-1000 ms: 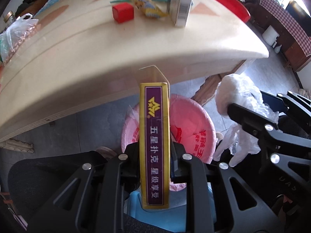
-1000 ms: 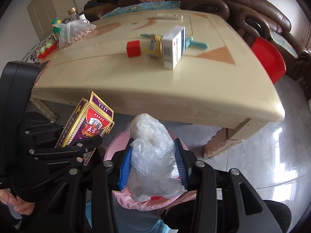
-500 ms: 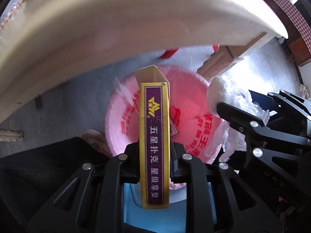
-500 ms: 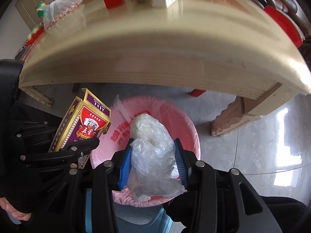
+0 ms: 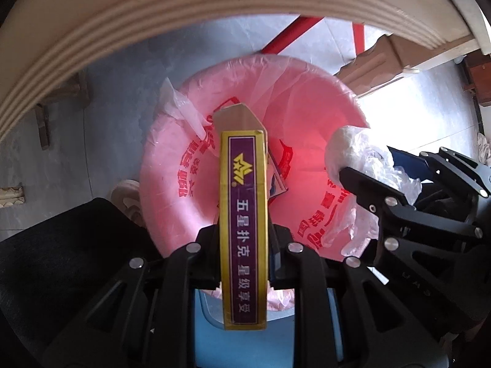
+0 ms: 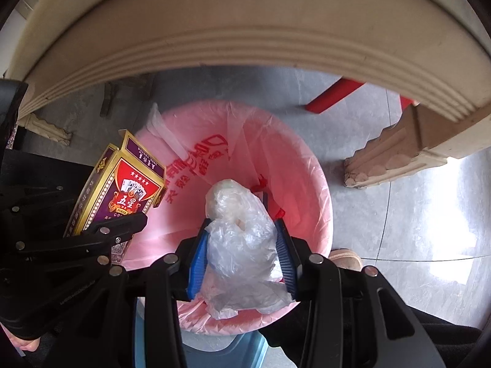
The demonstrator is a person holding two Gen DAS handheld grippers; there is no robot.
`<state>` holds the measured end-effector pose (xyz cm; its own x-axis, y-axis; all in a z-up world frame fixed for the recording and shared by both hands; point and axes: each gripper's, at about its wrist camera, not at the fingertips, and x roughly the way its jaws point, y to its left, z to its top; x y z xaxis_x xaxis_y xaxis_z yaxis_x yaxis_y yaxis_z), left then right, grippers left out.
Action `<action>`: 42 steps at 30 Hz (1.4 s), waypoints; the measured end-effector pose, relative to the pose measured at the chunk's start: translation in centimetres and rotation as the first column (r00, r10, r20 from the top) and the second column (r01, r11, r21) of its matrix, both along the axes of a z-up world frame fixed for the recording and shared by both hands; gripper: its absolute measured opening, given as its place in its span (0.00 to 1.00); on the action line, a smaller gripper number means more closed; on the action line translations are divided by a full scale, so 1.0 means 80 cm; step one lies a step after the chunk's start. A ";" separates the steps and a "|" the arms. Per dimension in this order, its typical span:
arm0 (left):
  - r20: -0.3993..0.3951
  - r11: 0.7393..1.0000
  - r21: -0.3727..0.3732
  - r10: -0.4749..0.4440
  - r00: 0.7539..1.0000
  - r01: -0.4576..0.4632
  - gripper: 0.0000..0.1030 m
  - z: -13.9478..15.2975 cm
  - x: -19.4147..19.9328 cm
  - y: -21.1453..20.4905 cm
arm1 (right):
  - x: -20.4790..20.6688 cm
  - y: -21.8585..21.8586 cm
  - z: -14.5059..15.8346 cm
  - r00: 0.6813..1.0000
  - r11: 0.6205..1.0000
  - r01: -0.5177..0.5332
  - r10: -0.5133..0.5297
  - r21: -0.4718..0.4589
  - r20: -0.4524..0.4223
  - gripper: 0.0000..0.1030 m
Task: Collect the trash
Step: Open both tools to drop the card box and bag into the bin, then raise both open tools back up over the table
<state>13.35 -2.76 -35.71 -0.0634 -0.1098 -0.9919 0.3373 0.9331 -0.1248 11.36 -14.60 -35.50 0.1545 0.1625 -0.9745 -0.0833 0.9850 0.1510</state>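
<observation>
From my left wrist camera I see my left gripper [image 5: 244, 257] clamped tight on a slim yellow-and-purple cardboard playing-card box [image 5: 244, 224], its narrow printed edge facing the lens and its top flap standing open at the far end. The box hangs directly over the mouth of a round bin lined with a pink plastic bag printed in red characters [image 5: 307, 98]; the bin's light blue plastic wall shows below the liner near my fingers. Something small and flat with a dark blue face lies down inside the liner just right of the box, but I cannot make out what it is. From my right wrist camera, my right gripper [image 6: 242, 257] has its blue-padded fingers [image 6: 196, 260] pressed against both sides of a crumpled clear plastic bag wrapped around a whitish lump [image 6: 239, 233], and that bundle also sits above the bin's opening, toward the near rim. The two grippers are close together, left one at the left rim in this view with the card box's red-and-purple front turned toward me. The ribbed edge of a cream-coloured wooden table [image 6: 245, 43] arches overhead, with one carved table leg [image 6: 399, 153] standing on the grey tiled floor [image 6: 429, 245] beside the bin. Red bars of a stool or chair frame [image 5: 291, 33] show under the table.
</observation>
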 end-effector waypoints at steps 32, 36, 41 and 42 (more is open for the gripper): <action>0.065 0.997 0.072 0.037 0.997 -0.042 0.58 0.002 -0.001 0.011 | 0.006 -0.008 -0.016 0.999 0.999 0.032 -0.032 0.009 -0.032 0.67; 0.071 0.997 0.072 0.036 0.997 -0.041 0.58 0.005 -0.003 0.011 | 0.007 -0.008 -0.015 0.999 0.999 0.039 -0.038 0.012 -0.030 0.67; 0.082 0.997 0.076 0.029 0.996 -0.035 0.58 0.009 -0.006 0.011 | 0.006 -0.009 -0.014 0.999 0.999 0.040 -0.040 0.009 -0.026 0.67; 0.086 0.996 0.077 0.029 0.996 -0.035 0.58 0.010 -0.006 0.012 | 0.005 -0.009 -0.013 0.999 0.999 0.040 -0.040 0.005 -0.023 0.67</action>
<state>12.84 -1.84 -34.91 0.0235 -0.0318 -0.9992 0.3132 0.9494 -0.0229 11.75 -15.35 -36.51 0.1388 0.1622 -0.9769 -0.0399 0.9866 0.1581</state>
